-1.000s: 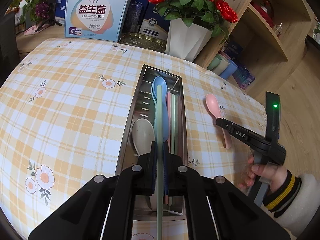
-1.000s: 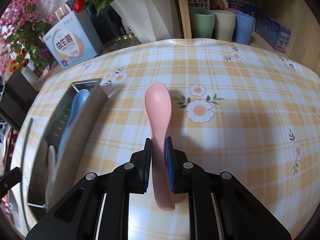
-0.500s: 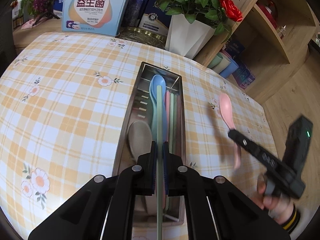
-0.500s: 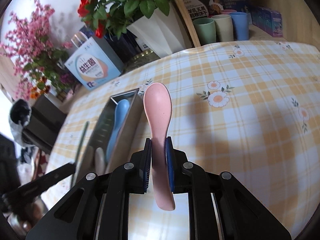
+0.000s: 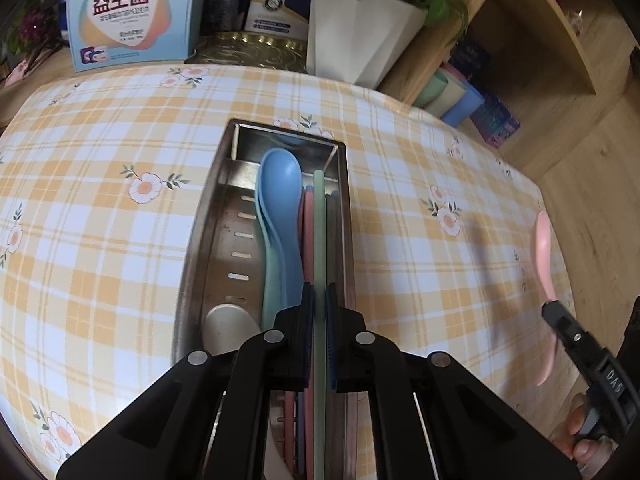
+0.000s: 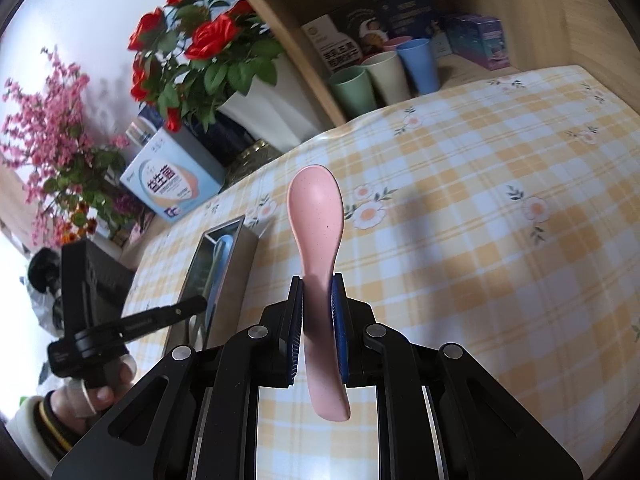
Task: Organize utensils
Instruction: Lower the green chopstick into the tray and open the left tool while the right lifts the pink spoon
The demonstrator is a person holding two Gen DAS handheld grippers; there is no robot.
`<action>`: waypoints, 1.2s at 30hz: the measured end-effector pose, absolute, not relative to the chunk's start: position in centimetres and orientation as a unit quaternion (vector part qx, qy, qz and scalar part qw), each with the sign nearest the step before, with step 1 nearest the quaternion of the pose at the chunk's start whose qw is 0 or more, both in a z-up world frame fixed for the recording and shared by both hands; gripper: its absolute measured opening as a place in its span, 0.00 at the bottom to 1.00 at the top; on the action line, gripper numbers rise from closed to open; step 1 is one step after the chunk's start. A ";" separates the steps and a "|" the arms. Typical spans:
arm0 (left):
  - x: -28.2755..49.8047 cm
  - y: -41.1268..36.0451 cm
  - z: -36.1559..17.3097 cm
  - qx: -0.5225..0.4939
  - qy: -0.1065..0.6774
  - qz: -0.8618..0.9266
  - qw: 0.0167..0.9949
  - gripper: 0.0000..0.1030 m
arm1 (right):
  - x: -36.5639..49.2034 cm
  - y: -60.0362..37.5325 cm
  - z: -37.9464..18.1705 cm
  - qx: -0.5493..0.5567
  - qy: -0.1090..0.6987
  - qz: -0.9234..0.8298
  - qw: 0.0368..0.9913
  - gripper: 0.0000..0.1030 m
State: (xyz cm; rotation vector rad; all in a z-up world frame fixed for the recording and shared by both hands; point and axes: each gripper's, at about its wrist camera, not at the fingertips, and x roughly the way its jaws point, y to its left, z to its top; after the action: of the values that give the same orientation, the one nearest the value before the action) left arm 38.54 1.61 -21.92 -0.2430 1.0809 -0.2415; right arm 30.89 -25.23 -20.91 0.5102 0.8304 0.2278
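A green chopstick (image 5: 319,264) is clamped in the left gripper (image 5: 319,304) over the metal tray (image 5: 192,264), where a blue spoon (image 5: 280,184), a beige spoon (image 5: 228,324) and other sticks already lie. A pink spoon (image 6: 318,216) is clamped in the right gripper (image 6: 318,292), held above the checked tablecloth (image 6: 480,240); both pieces are judged left to place. Behind, a flower pot (image 5: 360,32) and 3 cups (image 6: 384,72) are seen.

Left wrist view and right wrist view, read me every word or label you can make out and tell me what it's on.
"益生菌": large characters on the light blue box behind the table, also seen on it in the right wrist view.
"DAS": on the right gripper, along its finger.
Too small or blurred: the box's small print, the dark box by the vase, the shelf packages.
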 end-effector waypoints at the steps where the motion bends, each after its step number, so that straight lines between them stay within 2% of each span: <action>1: 38.6 1.6 -22.0 -0.115 0.514 -0.114 0.842 0.06 | 30.8 -25.5 -20.9 0.247 0.398 0.107 0.877 0.14; 30: 38.4 0.7 -23.0 -0.087 0.529 -0.106 0.837 0.06 | 30.5 -26.2 -21.8 0.259 0.410 0.094 0.869 0.14; 36: 37.9 0.9 -22.3 -0.082 0.522 -0.103 0.843 0.10 | 30.4 -26.0 -21.6 0.259 0.414 0.090 0.868 0.14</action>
State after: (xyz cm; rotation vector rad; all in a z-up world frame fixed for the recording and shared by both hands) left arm 37.93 0.92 -22.30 -0.1726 1.1020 -0.2175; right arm 30.40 -26.04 -21.59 0.5424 0.8655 0.1882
